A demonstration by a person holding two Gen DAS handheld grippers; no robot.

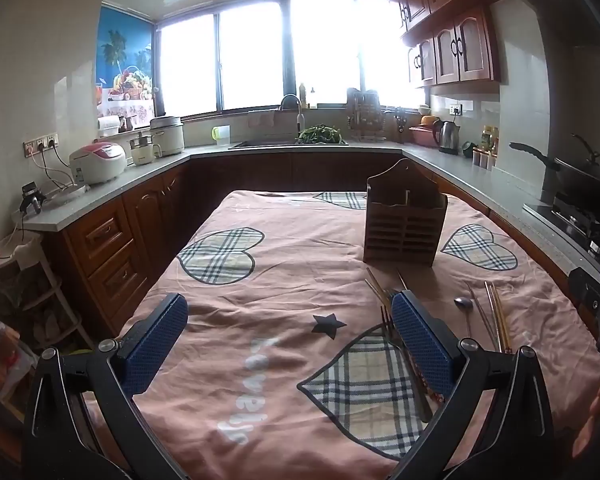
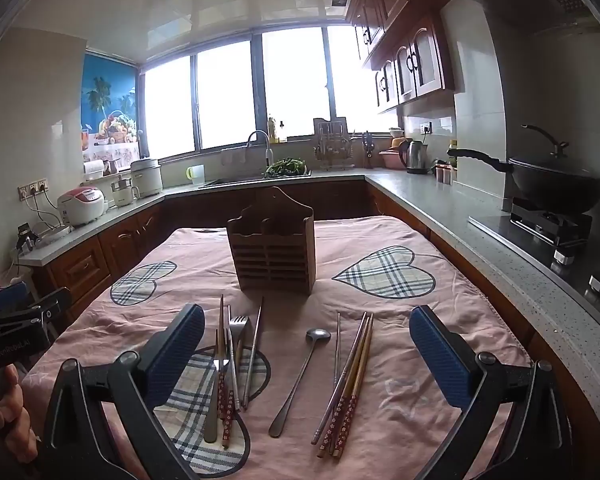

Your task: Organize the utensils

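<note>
A brown wooden utensil holder stands upright mid-table; it also shows in the left wrist view. In front of it lie a spoon, a fork with chopsticks at the left, and more chopsticks at the right. My right gripper is open and empty above them. My left gripper is open and empty, left of the utensils; its right finger hides part of the fork. The spoon and chopsticks show at the right.
The table has a pink cloth with plaid hearts. Kitchen counters surround it, with rice cookers, a sink, a kettle and a wok on the stove. The left gripper's body shows at the left edge.
</note>
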